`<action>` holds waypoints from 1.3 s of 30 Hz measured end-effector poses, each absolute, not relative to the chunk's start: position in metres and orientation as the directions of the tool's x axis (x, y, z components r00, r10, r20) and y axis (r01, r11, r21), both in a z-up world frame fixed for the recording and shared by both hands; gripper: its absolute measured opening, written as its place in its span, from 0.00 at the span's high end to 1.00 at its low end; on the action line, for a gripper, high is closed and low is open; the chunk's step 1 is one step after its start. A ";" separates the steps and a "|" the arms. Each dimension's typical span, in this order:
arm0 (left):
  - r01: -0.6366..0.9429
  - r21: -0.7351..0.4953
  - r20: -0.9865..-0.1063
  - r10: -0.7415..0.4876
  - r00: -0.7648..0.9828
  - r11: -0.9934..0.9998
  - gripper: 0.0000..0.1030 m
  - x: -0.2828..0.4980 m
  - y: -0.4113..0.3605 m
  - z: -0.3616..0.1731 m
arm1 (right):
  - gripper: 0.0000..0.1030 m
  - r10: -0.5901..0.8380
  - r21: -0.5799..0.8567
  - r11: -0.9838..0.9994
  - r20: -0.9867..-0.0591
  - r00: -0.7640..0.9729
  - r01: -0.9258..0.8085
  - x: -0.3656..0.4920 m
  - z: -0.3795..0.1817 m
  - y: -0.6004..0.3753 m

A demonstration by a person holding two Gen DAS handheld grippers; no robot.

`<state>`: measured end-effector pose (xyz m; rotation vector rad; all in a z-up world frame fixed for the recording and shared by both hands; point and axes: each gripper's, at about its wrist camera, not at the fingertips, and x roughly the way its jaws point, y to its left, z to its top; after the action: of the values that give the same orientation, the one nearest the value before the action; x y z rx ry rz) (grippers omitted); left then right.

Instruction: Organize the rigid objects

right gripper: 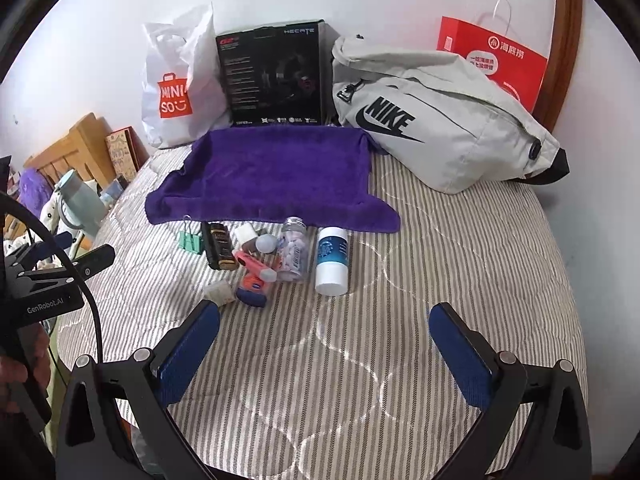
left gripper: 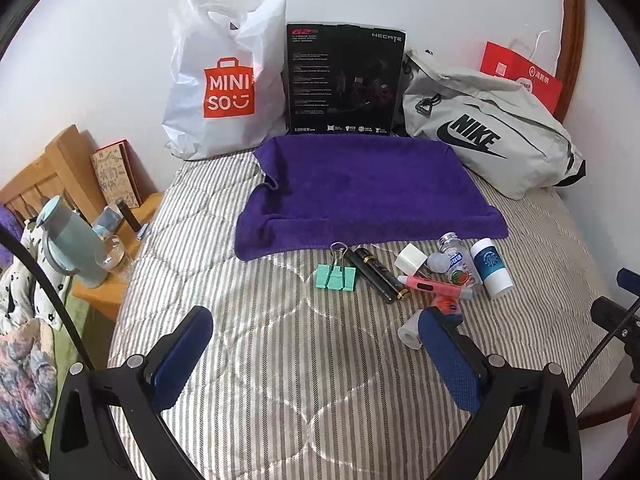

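Note:
A purple towel (left gripper: 360, 188) lies flat on the striped bed; it also shows in the right wrist view (right gripper: 276, 176). In front of it lie small items: a green binder clip (left gripper: 335, 276), a black tube (left gripper: 378, 274), a pink pen (left gripper: 434, 286), a clear pill bottle (left gripper: 458, 262), a white and blue bottle (left gripper: 492, 266) and a small white roll (left gripper: 410, 334). The same bottle (right gripper: 331, 260) and pill bottle (right gripper: 293, 250) show in the right wrist view. My left gripper (left gripper: 316, 318) is open and empty above the bed. My right gripper (right gripper: 324, 316) is open and empty.
A Miniso bag (left gripper: 224, 88), a black box (left gripper: 344, 80), a grey Nike bag (left gripper: 488, 128) and a red paper bag (left gripper: 520, 72) stand along the wall. A wooden bedside stand (left gripper: 108, 276) with a teal flask (left gripper: 72, 240) is at the left.

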<state>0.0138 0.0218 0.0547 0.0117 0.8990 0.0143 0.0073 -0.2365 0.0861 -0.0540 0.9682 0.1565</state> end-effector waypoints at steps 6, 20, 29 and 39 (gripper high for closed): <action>0.004 0.000 -0.807 -0.002 0.591 1.000 0.00 0.034 0.024 0.029 | 0.00 0.114 0.042 0.989 -0.834 0.539 -0.144 0.016 0.077 -0.243; 0.051 0.047 -0.830 0.011 0.558 0.998 0.02 0.092 0.017 -0.036 | 0.00 0.104 0.042 0.991 -0.854 0.510 -0.130 0.041 0.052 -0.260; 0.102 0.040 -0.838 -0.022 0.545 0.994 0.19 0.111 0.011 -0.057 | 0.00 0.092 0.039 0.992 -0.867 0.490 -0.116 0.053 0.033 -0.269; 0.116 0.004 -0.834 -0.061 0.548 0.993 0.40 0.118 0.015 -0.066 | 0.01 0.130 0.078 0.988 -0.879 0.458 -0.131 0.078 0.007 -0.264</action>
<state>0.1182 0.0149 -0.0657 0.0608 0.9851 -0.1045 0.0780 -0.2644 0.0074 -0.0009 1.0827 0.1612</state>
